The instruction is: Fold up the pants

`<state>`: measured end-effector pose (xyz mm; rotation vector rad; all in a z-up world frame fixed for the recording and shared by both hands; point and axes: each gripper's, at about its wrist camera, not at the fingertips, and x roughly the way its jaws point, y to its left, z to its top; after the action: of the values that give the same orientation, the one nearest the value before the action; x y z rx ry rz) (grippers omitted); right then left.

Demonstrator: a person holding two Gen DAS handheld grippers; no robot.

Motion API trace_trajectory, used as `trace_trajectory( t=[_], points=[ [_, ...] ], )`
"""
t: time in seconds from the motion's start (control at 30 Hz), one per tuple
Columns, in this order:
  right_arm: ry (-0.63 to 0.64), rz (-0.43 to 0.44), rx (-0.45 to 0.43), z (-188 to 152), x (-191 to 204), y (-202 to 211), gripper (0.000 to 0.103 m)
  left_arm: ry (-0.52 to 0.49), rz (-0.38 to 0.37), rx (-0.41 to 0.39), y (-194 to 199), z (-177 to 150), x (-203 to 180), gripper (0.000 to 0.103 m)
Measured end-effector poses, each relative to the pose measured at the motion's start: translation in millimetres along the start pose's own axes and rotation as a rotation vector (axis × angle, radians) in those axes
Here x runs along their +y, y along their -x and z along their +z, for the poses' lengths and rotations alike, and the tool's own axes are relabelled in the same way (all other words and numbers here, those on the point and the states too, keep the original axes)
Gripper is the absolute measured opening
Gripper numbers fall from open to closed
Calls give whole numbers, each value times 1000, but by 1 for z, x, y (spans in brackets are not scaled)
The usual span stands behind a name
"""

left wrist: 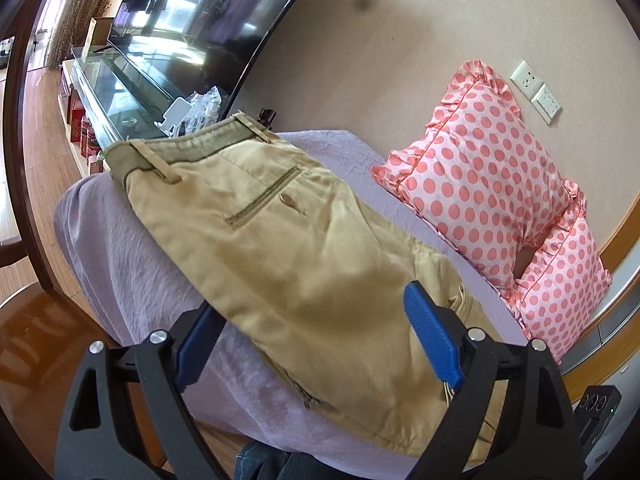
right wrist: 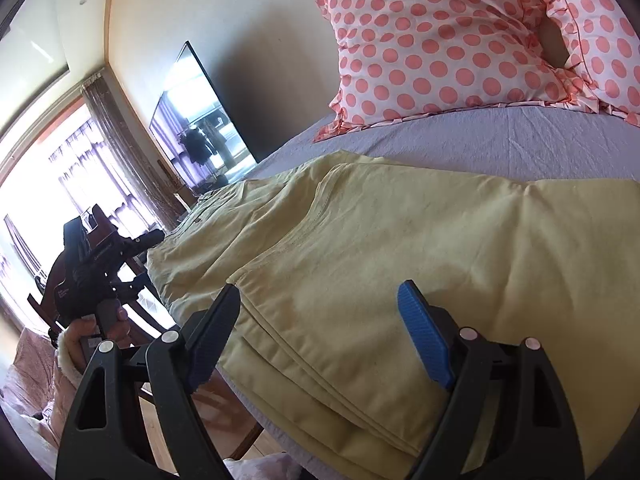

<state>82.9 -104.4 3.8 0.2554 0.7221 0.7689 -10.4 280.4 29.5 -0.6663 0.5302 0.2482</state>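
The khaki pants [left wrist: 304,240] lie flat on the lavender-sheeted bed [left wrist: 132,248], folded lengthwise so one leg rests on the other, with the waistband [left wrist: 188,148] at the far end toward the television [left wrist: 208,12]. A back welt pocket with a button [left wrist: 286,199] faces up. In the right wrist view the pants [right wrist: 400,260] show stacked layered edges along the near side, close to the edge of the bed [right wrist: 480,140].

The left tool [left wrist: 310,336] hangs over the lower part of the pants with its blue-padded fingers [left wrist: 430,336] spread wide on either side of the fabric, holding nothing. The right tool [right wrist: 318,332] is likewise spread wide above the folded legs, one finger [right wrist: 424,340] over the cloth and the other at its near edge, gripping nothing.

Two pink polka-dot pillows [left wrist: 480,184] lean against the wall at the far side of the bed, apart from the pants. A wall socket [left wrist: 536,92] sits just above them. In the right wrist view the left hand [right wrist: 96,332] shows off the edge of the bed.
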Motion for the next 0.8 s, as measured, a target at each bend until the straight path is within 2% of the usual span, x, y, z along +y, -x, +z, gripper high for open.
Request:
trace_trajectory(
  t=[0.1, 0.2, 0.3, 0.33, 0.4, 0.47, 0.53, 0.6, 0.67, 0.73, 0.8],
  points=[
    [-12, 5, -8, -1, -3, 3, 83, 48, 74, 22, -16, 16, 16, 79],
    [-19, 2, -19, -3, -7, 7, 83, 119, 67, 19, -20, 29, 33, 69],
    [-34, 5, -30, -3, -13, 12, 83, 204, 86, 20, -30, 42, 51, 43],
    [-38, 7, -34, -4, -15, 14, 83, 218, 109, 26, -35, 46, 55, 21],
    [-44, 6, -47, -5, -18, 19, 83, 207, 144, 33, -37, 51, 48, 13],
    [-46, -1, -67, -4, -22, 28, 83, 62, 182, -20, -27, 57, 13, 8],
    [-60, -15, -103, -3, -30, 41, 84, -73, 139, -54, -15, 61, -32, 7],
    [-78, -48, -146, -1, -41, 57, 86, -192, 49, -63, -3, 58, -87, 7],
    [-108, -97, -197, 0, -54, 76, 87, -341, -48, -57, 5, 41, -148, 8],
    [-151, -156, -251, -1, -71, 98, 88, -485, -176, -41, 12, 11, -204, 9],
    [-202, -215, -300, -3, -87, 120, 88, -611, -321, 14, 15, -28, -252, 9]
  ],
)
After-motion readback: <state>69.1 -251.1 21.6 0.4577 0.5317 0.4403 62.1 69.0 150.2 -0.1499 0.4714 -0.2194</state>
